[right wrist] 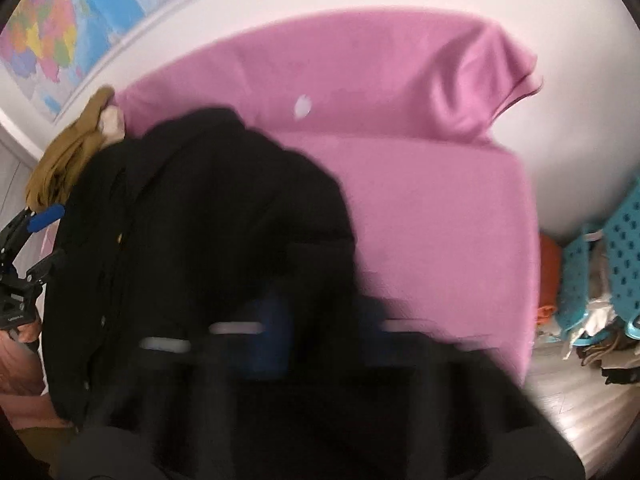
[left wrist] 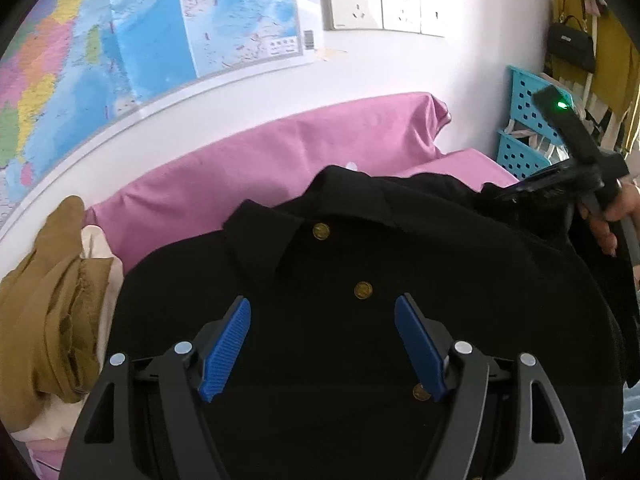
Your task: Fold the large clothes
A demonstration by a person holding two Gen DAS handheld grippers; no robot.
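A black jacket with gold buttons lies front up on the pink bed, collar toward the wall. My left gripper hovers over its chest, blue pads wide apart, open, nothing pinched. It also shows at the left edge of the right wrist view as the left gripper. My right gripper, held in a hand, comes in from the right with its fingers closed into a raised bunch of the jacket's fabric. In its own blurred view the right gripper is half buried under the black jacket.
A mustard garment is heaped on a pale pillow at the bed's left end. Teal perforated baskets stand past the bed's right end, with bags hanging above. A map and sockets are on the wall. Bare pink sheet lies right of the jacket, beside wooden floor.
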